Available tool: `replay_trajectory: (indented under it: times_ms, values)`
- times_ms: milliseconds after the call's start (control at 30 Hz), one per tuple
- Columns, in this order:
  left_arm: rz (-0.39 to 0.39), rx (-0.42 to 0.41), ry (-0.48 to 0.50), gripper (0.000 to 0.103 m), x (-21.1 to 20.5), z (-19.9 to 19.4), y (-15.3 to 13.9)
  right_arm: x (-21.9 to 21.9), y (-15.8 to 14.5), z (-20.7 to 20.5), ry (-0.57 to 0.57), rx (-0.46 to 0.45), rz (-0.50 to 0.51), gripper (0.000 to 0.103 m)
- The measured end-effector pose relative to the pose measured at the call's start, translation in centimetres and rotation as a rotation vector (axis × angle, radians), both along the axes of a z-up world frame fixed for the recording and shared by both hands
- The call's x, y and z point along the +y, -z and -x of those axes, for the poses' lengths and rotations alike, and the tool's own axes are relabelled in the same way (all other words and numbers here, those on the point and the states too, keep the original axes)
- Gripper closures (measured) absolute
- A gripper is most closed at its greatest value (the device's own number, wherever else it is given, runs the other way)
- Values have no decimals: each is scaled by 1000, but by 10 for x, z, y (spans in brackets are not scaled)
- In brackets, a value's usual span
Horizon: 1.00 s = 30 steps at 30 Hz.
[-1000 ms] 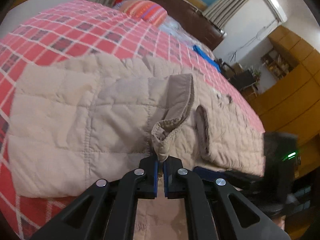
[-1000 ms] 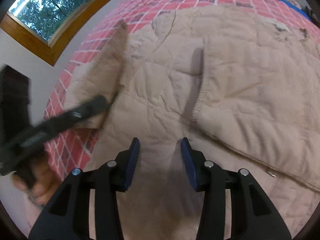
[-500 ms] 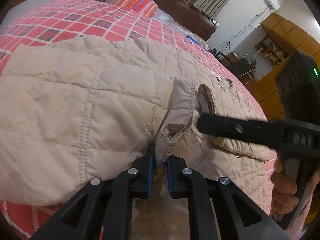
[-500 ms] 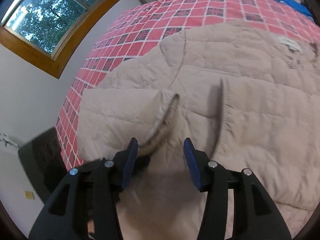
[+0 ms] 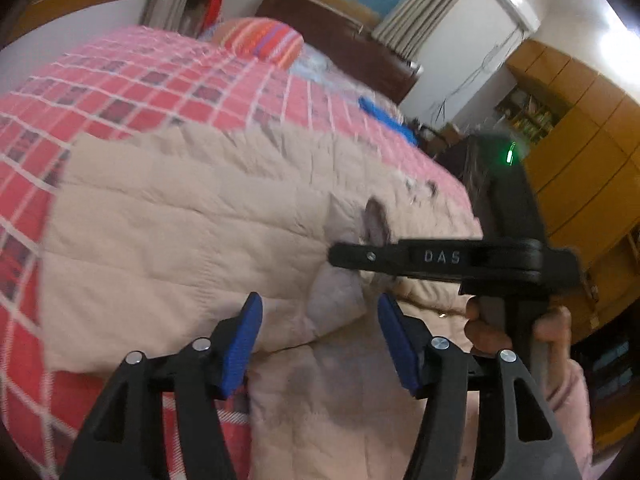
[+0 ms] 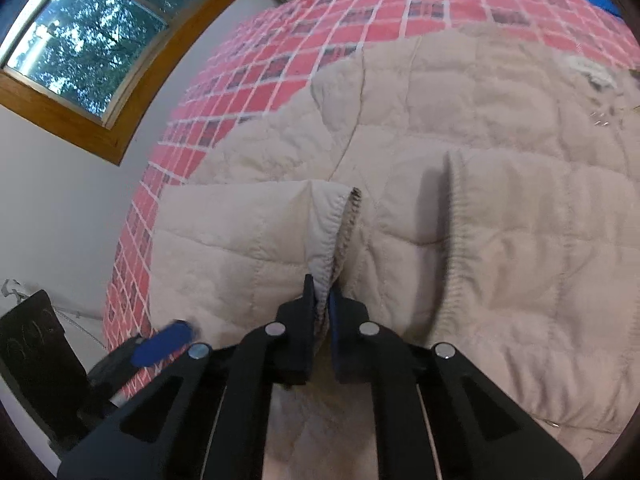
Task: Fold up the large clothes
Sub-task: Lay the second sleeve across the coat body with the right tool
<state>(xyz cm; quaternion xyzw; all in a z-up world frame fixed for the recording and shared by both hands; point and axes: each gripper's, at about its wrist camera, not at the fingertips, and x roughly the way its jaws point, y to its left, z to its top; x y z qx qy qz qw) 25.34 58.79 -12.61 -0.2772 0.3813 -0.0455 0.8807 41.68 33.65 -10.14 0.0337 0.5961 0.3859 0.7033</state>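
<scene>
A beige quilted jacket [image 5: 180, 232] [image 6: 480, 120] lies spread on the bed with both sleeves folded in over its body. My right gripper [image 6: 322, 300] is shut on the ribbed cuff [image 6: 340, 224] of the left-hand sleeve, pinching its edge. The other sleeve's cuff [image 6: 454, 220] lies flat to the right. My left gripper [image 5: 320, 340] is open and holds nothing, hovering just short of that same held cuff [image 5: 340, 300]. In the left wrist view the right gripper [image 5: 440, 258] reaches in from the right, held by a hand [image 5: 516, 328].
A red checked bedspread [image 5: 140, 92] [image 6: 360, 28] covers the bed. A striped pillow [image 5: 260, 40] and a blue item [image 5: 384, 116] lie near the dark headboard [image 5: 340, 40]. Wooden wardrobes [image 5: 580, 152] stand to the right, and a window [image 6: 80, 40] is on the left wall.
My left gripper let go of the sleeve cuff, opened wide and drew back. My right gripper, open before, closed on that cuff.
</scene>
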Motion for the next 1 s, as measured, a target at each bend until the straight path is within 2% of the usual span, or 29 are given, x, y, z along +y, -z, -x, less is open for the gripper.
replay_trajectory:
  times_ms: [133, 200, 467, 667, 767, 867, 1000]
  values:
    - [-71, -32, -115, 43, 24, 10, -19, -28, -23, -7, 36, -45, -27, 98]
    - [-71, -30, -139, 43, 32, 10, -21, -48, -34, -11, 59, -62, -48, 98]
    - [-82, 15, -149, 42, 31, -18, -11, -162, -70, -34, 229, -142, -66, 98]
    - [-101, 42, -113, 42, 11, -31, 1, -222, -67, -46, 328, -155, -36, 98]
    - [-127, 67, -100, 42, 2, -42, 8, -239, -58, -50, 362, -140, -33, 98]
    - [-122, 87, -96, 43, -3, -50, 15, -254, -47, -54, 401, -146, -4, 98]
    - [-140, 106, -93, 43, -9, -56, 22, -269, -28, -59, 433, -106, 5, 98]
